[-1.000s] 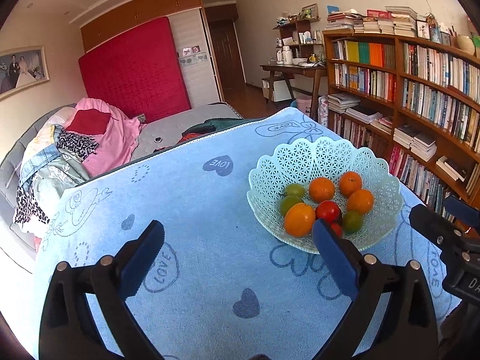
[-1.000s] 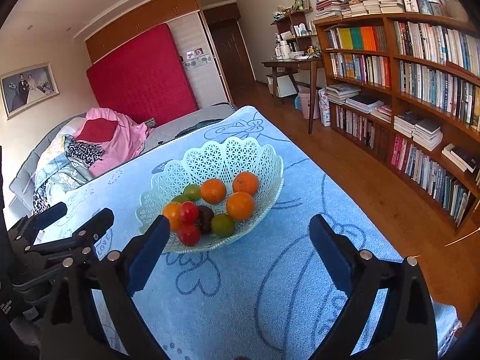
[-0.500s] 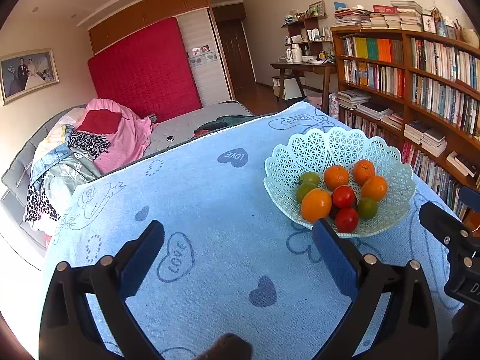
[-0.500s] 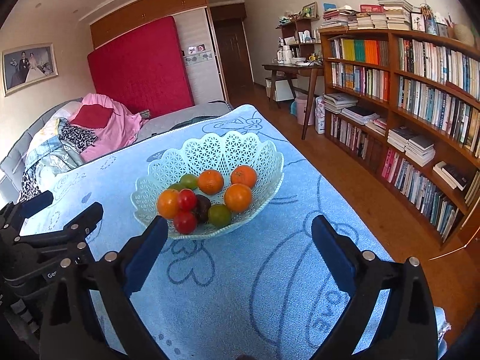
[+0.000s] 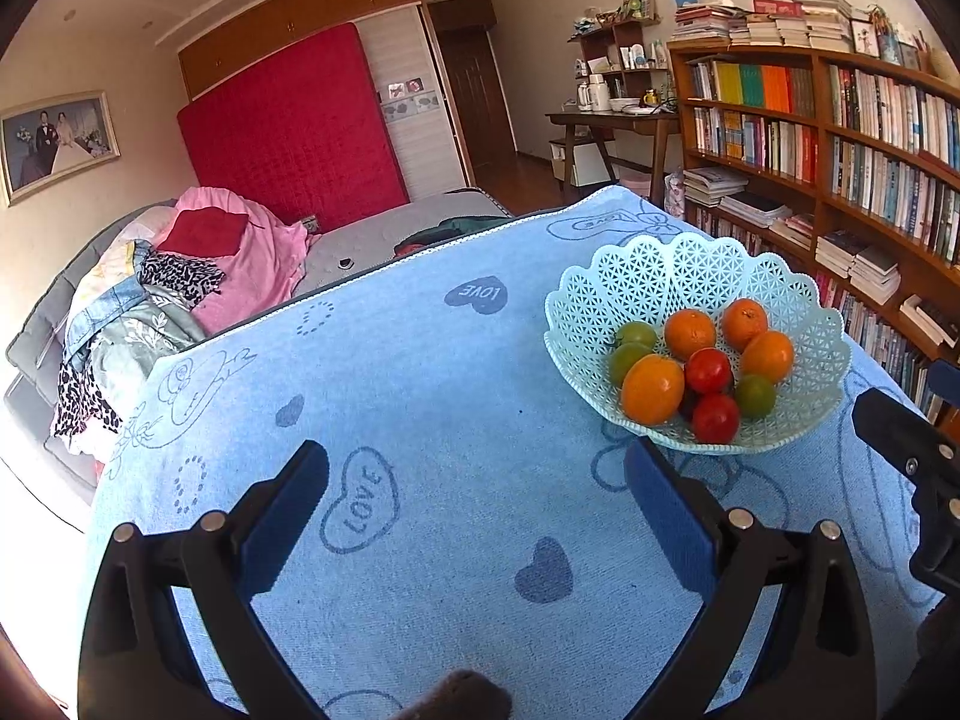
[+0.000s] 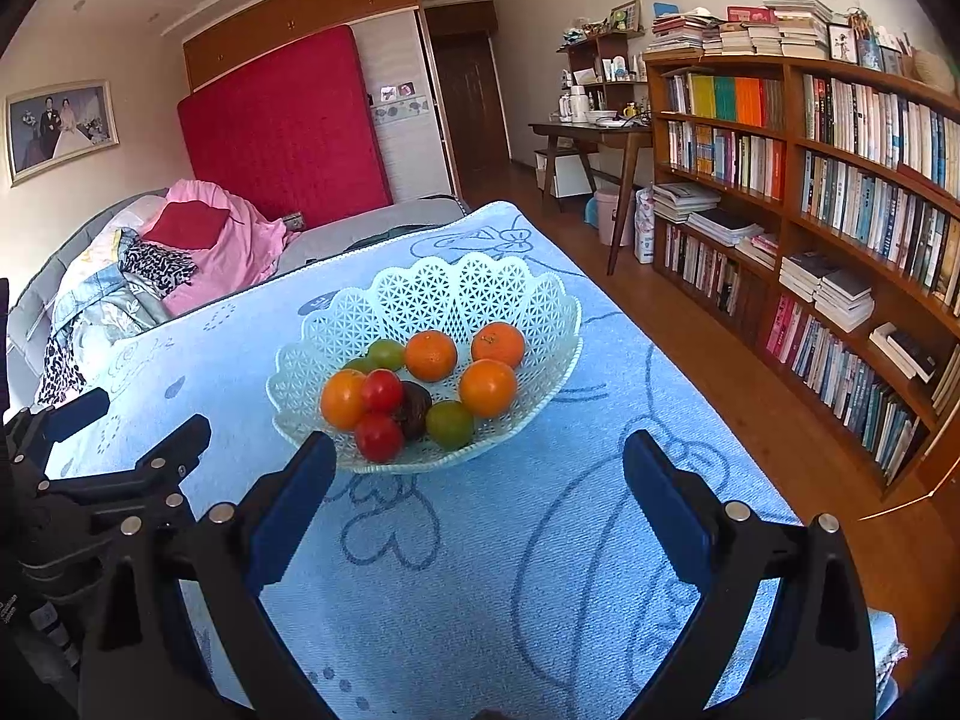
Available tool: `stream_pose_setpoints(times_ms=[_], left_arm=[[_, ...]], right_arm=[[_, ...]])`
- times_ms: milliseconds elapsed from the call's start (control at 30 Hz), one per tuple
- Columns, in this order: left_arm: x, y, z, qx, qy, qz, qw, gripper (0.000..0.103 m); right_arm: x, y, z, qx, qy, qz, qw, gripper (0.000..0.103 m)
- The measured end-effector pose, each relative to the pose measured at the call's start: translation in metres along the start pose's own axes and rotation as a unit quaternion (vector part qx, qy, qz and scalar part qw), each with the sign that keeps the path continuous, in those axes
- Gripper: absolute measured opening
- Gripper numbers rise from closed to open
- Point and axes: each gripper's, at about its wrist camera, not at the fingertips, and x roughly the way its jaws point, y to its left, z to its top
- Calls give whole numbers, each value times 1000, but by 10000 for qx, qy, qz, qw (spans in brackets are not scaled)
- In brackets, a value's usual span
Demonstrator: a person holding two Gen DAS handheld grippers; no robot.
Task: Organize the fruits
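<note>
A pale lattice basket (image 6: 540, 306) of orange, red and green fruits (image 6: 429, 354) sits near the surface's (image 6: 510, 570) far right corner. The left tool (image 5: 477, 504) and right tool (image 6: 480, 498) hover wide open, both empty.

A pale lattice basket (image 6: 480, 294) sits upright on the blue cloth, holding oranges (image 6: 487, 387), red tomatoes (image 6: 378, 437) and green fruits (image 6: 449, 423).

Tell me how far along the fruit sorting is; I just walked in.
Done: the fruit all sits piled in the lattice basket on the blue cloth. In hand: nothing; the left tool and right tool are open. Left: unclear what remains.
</note>
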Motion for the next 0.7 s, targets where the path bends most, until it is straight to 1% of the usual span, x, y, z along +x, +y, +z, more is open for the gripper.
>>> stream_pose_setpoints(times_ms=[700], left_arm=[[10, -3, 3, -25, 83, -49, 10000, 98]], right_arm=[[16, 0, -2, -72, 107, -6, 9999, 98]])
